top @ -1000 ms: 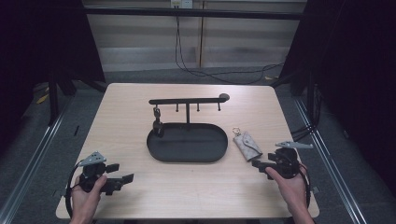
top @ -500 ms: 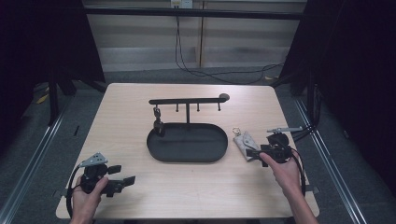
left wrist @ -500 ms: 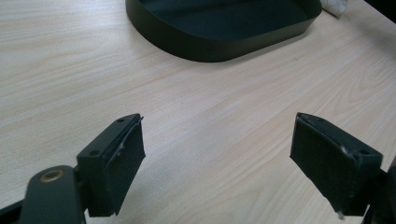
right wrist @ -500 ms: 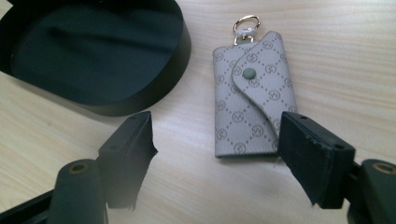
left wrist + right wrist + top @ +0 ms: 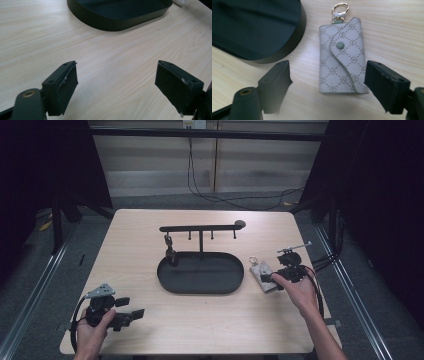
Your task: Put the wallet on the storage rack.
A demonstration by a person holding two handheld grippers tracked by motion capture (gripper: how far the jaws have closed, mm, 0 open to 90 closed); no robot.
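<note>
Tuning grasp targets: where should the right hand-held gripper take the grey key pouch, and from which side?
Probably across the lower body of the key pouch, jaws on its two long edges, coming from the end opposite the gold clasp. It lies flat on the table, apart from the black tray; the right hand-held gripper, jaws open, already straddles that end.

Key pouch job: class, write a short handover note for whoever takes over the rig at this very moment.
Right gripper: open, fingers just been opening, poised over the grey key pouch, not gripping it.
Left gripper: open, nothing between its fingers, above bare table at the near left.
Pouch lies flat, snap closed, clasp ring pointing away, just right of the black oval tray. A hook rail stands behind the tray.
Done: approach. Left: grip the pouch, lift it, likely hang it on the rail.
</note>
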